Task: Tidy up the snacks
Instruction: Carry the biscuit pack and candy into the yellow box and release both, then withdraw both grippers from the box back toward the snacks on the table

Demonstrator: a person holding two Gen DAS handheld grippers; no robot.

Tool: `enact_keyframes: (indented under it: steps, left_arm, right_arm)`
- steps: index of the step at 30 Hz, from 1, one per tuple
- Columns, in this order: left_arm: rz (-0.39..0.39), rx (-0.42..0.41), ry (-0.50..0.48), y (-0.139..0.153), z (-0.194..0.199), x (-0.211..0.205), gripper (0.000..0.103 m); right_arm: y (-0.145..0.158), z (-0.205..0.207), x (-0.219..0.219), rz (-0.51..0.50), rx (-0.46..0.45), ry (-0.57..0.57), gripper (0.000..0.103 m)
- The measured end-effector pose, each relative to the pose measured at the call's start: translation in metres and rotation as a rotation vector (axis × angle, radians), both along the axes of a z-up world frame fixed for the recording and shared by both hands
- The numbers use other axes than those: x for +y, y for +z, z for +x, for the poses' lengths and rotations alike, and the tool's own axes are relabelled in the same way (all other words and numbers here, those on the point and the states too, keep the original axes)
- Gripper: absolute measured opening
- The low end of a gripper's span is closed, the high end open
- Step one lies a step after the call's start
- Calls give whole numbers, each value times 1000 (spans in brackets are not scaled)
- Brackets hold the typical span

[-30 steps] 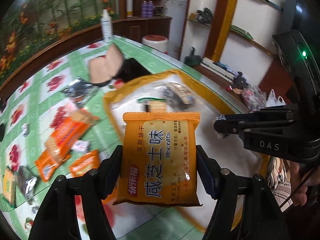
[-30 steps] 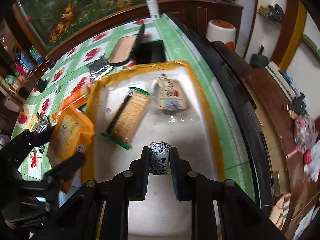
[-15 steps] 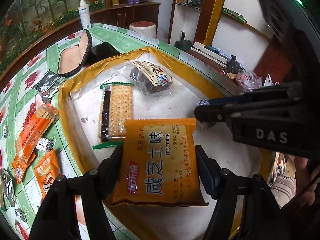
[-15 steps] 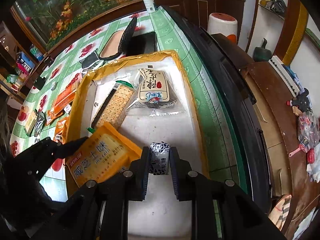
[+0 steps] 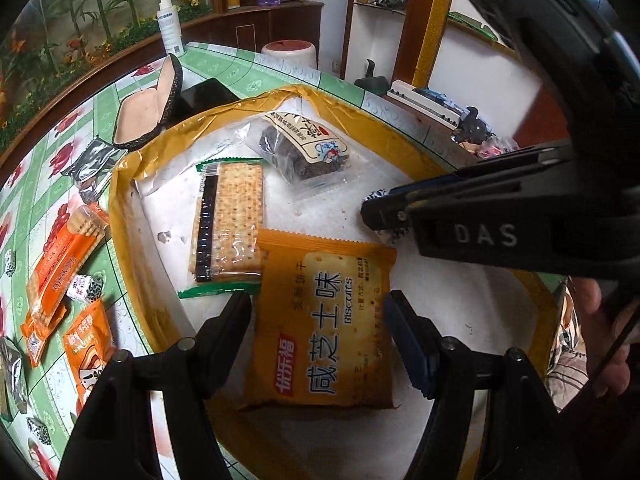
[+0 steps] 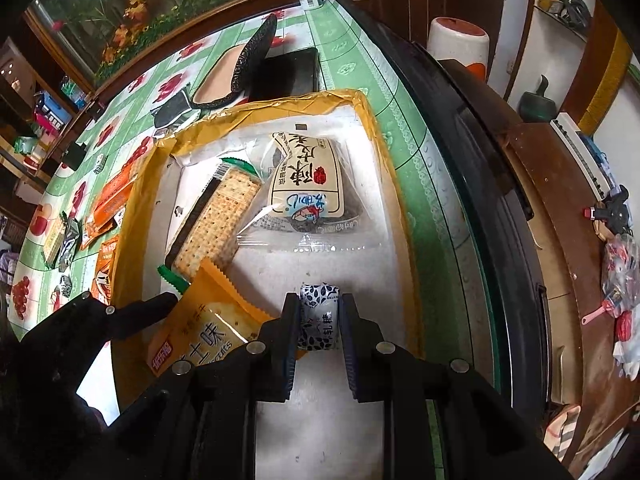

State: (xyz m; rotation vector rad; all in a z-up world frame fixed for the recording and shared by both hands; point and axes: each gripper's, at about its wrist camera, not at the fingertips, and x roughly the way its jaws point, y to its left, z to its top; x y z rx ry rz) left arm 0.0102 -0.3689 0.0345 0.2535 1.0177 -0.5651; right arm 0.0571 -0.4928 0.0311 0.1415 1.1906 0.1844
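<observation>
A white box with a yellow-taped rim (image 5: 120,216) stands on the green floral table. My left gripper (image 5: 320,312) is open around an orange biscuit pack (image 5: 324,328) that lies on the box floor, its fingers just clear of the pack's sides. The pack also shows in the right wrist view (image 6: 204,332). My right gripper (image 6: 319,320) is shut on a small black-and-white candy (image 6: 319,312) and holds it over the box. A cracker sleeve (image 5: 228,220) and a clear bag of dark snack (image 5: 304,152) lie further in.
Left of the box on the table lie orange snack packs (image 5: 60,256), a small candy (image 5: 84,288) and silver wrappers (image 5: 90,160). An open glasses case (image 5: 148,108) and a dark phone (image 5: 200,96) sit behind the box. The table edge (image 6: 460,160) runs along the right.
My left gripper carried the biscuit pack into the box, lowered it onto the floor and opened. My right gripper stayed shut on the candy and moved over the box.
</observation>
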Motion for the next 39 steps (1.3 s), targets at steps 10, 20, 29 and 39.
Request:
enact_keyframes:
  steps: [10, 20, 29, 39]
  left_arm:
    - [-31, 2, -12, 6, -3, 3, 69]
    - [-80, -11, -7, 17, -6, 10, 69]
    - [-121, -41, 9, 31, -12, 33, 69]
    - [-155, -58, 104, 44, -11, 84, 69]
  right_arm:
    - [6, 5, -3, 15, -2, -8, 23]
    - [41, -6, -4, -56, -100, -29, 76]
    - [68, -21, -16, 2, -152, -131, 76]
    - [83, -35, 20, -54, -240, -113, 75]
